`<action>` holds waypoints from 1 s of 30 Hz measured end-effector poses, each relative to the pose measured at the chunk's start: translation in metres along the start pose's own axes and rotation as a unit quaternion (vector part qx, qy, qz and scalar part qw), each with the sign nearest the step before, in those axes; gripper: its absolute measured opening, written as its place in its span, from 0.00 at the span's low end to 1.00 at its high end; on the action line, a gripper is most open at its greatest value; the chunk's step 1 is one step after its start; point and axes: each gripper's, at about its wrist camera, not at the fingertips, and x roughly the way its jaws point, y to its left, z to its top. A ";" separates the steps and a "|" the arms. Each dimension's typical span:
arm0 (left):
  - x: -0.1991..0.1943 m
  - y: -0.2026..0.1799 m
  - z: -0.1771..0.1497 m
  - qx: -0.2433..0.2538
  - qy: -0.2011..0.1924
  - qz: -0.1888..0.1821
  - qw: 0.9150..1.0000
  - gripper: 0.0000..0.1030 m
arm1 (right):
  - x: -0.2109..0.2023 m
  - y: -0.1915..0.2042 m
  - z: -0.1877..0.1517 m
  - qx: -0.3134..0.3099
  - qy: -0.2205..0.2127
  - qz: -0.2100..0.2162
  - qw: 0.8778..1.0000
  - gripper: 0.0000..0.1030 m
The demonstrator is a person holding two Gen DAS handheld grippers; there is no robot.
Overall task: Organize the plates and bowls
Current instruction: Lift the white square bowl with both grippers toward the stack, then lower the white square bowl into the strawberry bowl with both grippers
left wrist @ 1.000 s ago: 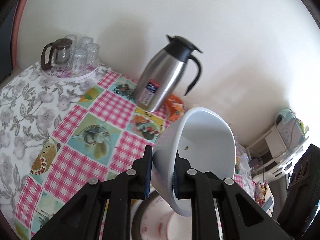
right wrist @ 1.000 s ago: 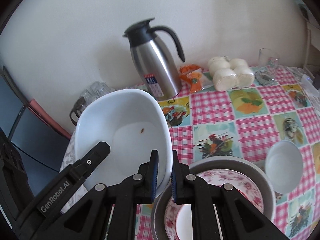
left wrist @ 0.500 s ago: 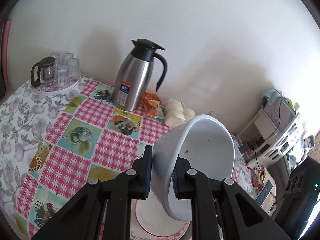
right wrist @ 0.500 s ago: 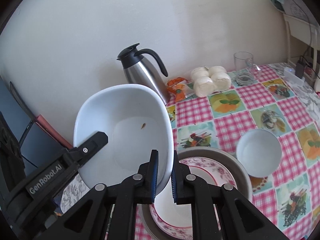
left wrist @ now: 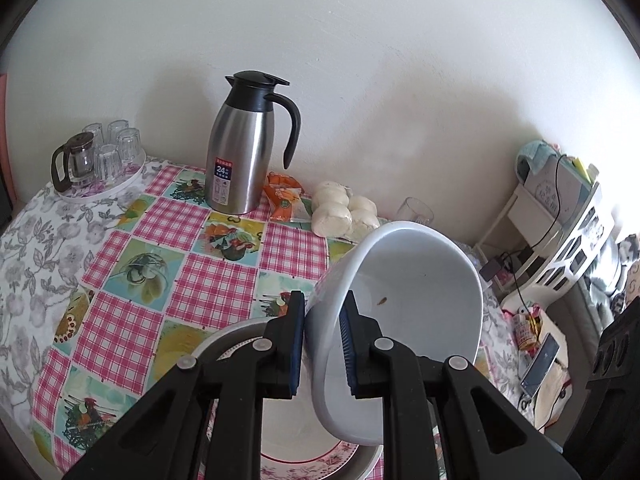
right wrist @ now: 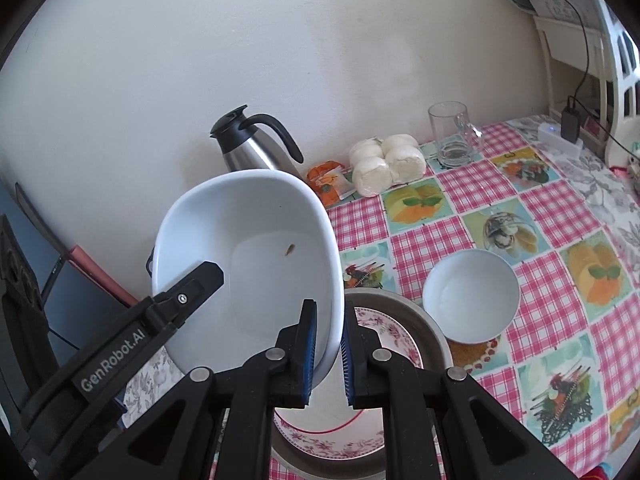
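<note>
A large white squarish bowl (left wrist: 416,304) (right wrist: 248,256) hangs in the air, tilted, with a small brown speck inside. My left gripper (left wrist: 322,340) is shut on its near rim, and my right gripper (right wrist: 328,344) is shut on the opposite rim. The left gripper's finger (right wrist: 188,292) shows over the bowl in the right wrist view. Under the bowl a floral-rimmed plate (right wrist: 396,344) (left wrist: 320,456) lies in a grey metal pan (right wrist: 432,328) (left wrist: 232,336). A small white bowl (right wrist: 470,296) stands on the table to the pan's right.
A steel thermos jug (left wrist: 240,160) (right wrist: 256,144), an orange snack packet (left wrist: 286,196), bagged white buns (right wrist: 386,164) and a glass mug (right wrist: 452,136) line the wall. A tray of glasses (left wrist: 96,160) sits far left. Shelving (left wrist: 560,216) and cables stand right of the checked tablecloth (left wrist: 168,272).
Both grippers have carried the white bowl back from the wall and toward the right; the thermos looks farther off. The bowl now hangs more over the pan and plate.
</note>
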 end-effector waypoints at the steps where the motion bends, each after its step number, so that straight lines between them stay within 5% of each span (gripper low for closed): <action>1: 0.001 -0.003 -0.001 0.004 0.001 0.003 1.000 0.17 | 0.000 -0.002 0.000 0.001 0.001 -0.001 1.000 0.12; 15: 0.025 -0.020 -0.016 0.045 0.037 0.045 0.997 0.17 | 0.016 -0.029 -0.010 0.014 0.039 -0.015 0.999 0.12; 30: 0.038 -0.012 -0.026 0.025 0.066 0.069 0.995 0.17 | 0.034 -0.036 -0.019 0.011 0.084 -0.008 0.996 0.13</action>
